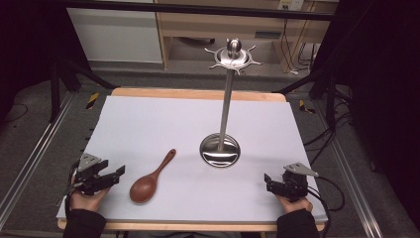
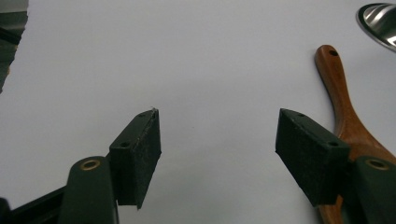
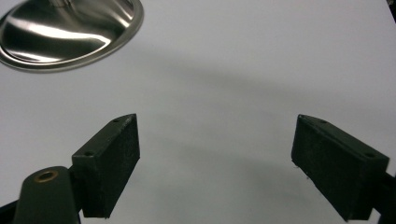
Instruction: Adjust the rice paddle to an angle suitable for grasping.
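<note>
A brown wooden spoon (image 1: 150,180) lies on the white table cover, bowl toward me and handle angled up to the right. My left gripper (image 1: 120,172) rests open just left of the spoon's bowl, nothing between its jaws. In the left gripper view the spoon (image 2: 343,112) runs beside and partly behind the right jaw. A tall steel utensil stand (image 1: 226,106) rises from a round base (image 1: 220,150) at centre, with a hooked ring (image 1: 233,55) on top. My right gripper (image 1: 267,180) sits open at the front right, and the stand's base (image 3: 70,32) shows at its upper left.
The white cover (image 1: 163,124) spans a wooden table (image 1: 198,93). Metal rails and cables run along both sides of the table, and wooden furniture stands behind it.
</note>
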{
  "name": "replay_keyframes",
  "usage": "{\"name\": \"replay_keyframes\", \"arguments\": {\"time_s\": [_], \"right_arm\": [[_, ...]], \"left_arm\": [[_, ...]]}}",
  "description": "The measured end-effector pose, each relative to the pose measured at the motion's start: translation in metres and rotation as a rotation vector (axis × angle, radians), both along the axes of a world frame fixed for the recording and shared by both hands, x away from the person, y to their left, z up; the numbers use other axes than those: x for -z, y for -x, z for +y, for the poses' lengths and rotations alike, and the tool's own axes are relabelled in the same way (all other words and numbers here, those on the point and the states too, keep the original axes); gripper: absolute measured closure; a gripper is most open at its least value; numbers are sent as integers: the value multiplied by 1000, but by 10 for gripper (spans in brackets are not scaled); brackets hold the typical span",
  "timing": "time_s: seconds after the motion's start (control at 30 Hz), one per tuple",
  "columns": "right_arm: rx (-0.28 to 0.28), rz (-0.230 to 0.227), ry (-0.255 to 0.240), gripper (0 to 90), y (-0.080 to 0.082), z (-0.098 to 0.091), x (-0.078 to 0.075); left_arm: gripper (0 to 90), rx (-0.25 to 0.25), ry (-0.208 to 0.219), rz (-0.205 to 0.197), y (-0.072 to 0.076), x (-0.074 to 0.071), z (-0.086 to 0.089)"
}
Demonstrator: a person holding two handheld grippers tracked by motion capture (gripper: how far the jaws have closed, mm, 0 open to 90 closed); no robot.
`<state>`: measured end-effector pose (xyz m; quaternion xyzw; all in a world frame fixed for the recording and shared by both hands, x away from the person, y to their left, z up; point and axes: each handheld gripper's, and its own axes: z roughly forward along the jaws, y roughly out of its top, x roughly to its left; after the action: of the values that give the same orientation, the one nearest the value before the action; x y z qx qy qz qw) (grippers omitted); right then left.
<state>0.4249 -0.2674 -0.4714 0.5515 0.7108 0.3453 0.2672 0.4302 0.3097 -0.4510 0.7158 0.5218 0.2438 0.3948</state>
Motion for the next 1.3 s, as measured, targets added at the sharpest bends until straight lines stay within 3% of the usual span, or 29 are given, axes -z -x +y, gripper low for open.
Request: {"name": "replay_keyframes", "arguments": {"time_s": [0.23, 0.57, 1.3], "right_arm": [[2, -7, 3, 155, 0, -2, -1], [7, -7, 1, 155, 0, -2, -2], [-2, -3, 7, 155, -1, -1, -1]], "left_arm": [[304, 13, 13, -6, 2, -8, 1], [325, 68, 16, 23, 3, -16, -4], [319, 146, -27, 50, -1, -29, -25]]}}
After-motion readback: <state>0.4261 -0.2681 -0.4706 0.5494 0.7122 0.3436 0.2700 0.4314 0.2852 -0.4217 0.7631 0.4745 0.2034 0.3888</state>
